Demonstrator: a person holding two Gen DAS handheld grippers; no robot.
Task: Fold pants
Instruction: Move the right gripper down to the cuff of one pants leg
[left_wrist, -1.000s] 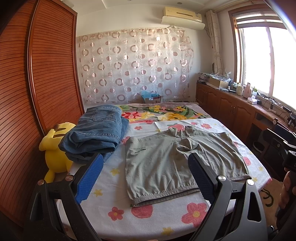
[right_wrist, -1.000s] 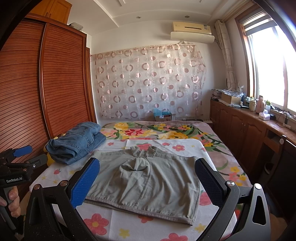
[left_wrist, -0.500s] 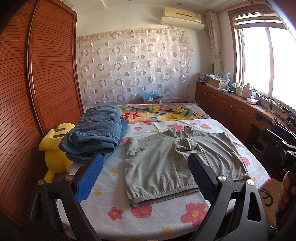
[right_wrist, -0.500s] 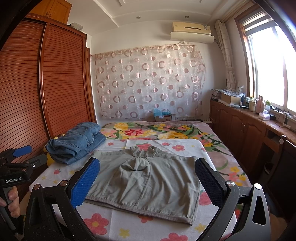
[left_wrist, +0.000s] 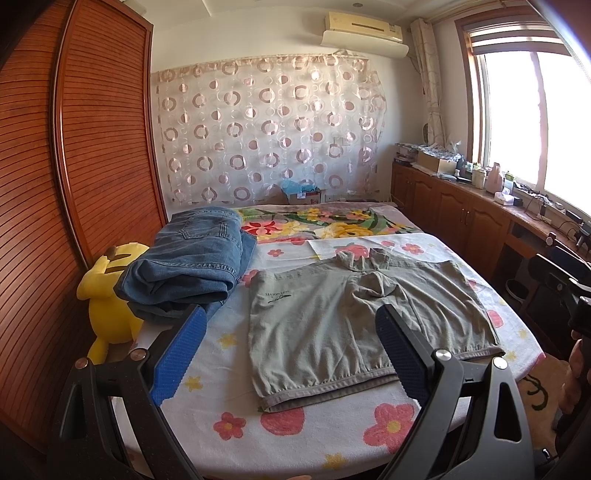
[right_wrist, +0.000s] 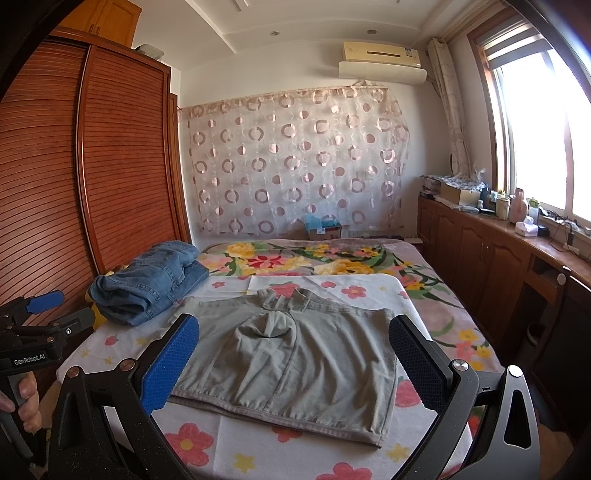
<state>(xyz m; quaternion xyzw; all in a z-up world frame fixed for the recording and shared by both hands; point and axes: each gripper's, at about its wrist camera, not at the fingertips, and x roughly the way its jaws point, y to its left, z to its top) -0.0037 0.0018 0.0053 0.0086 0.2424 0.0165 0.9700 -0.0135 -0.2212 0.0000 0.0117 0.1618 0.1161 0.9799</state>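
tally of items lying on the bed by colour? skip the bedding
Grey-green: 1, the shorts
Blue: 1, the folded jeans
Yellow: 1, the plush toy at the bed's edge by the wardrobe
Total: 3

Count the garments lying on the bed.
2. Grey-green cotton shorts lie spread flat near the bed's front edge; folded blue denim jeans sit at the far left, beside the yellow plush toy. More could be hidden under the jeans.
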